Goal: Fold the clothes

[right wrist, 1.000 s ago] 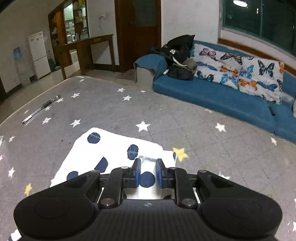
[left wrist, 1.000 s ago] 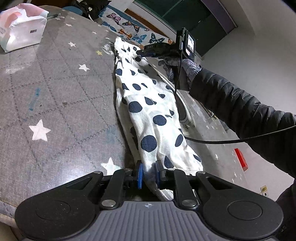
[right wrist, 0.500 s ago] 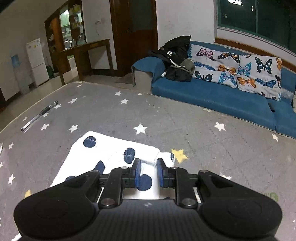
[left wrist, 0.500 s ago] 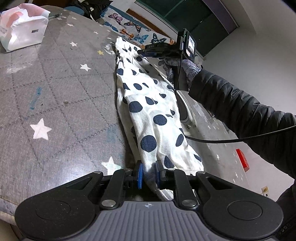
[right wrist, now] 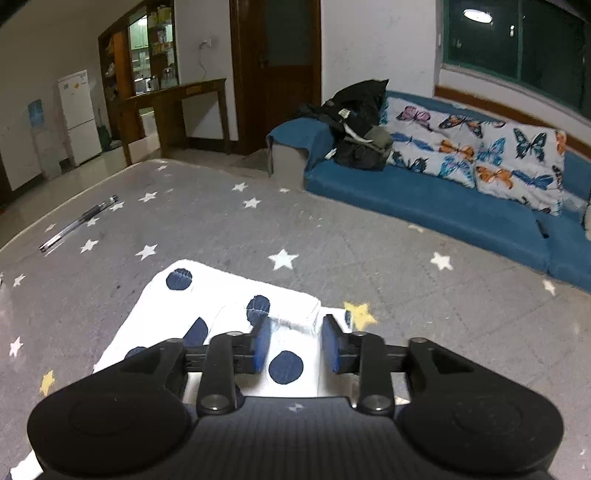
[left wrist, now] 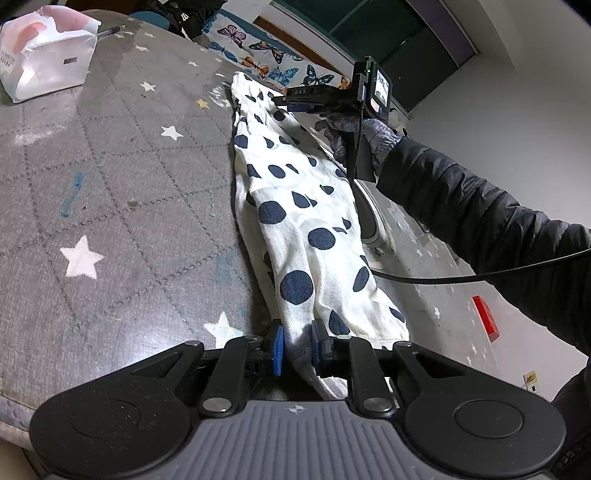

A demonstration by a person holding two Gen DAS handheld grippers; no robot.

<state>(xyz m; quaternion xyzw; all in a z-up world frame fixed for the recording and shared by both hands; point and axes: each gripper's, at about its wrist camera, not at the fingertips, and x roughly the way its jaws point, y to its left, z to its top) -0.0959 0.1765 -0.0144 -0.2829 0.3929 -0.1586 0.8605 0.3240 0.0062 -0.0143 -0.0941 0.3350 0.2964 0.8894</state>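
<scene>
Dim indoor light, ceiling lamp [right wrist: 476, 14] overhead; fisheye-bent edges, slight motion blur.

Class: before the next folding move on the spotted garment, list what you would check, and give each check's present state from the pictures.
1. The left gripper clamps the spotted garment: ok.
2. The right gripper clamps it too: not ok, jaws apart, cloth loose between them.
3. Garment smooth on the mattress: not ok, wrinkled along its length.
4. The pen lies apart from the garment: ok.
5. The tissue pack lies apart from it: ok.
6. Hem under the left gripper even: cannot tell.
</scene>
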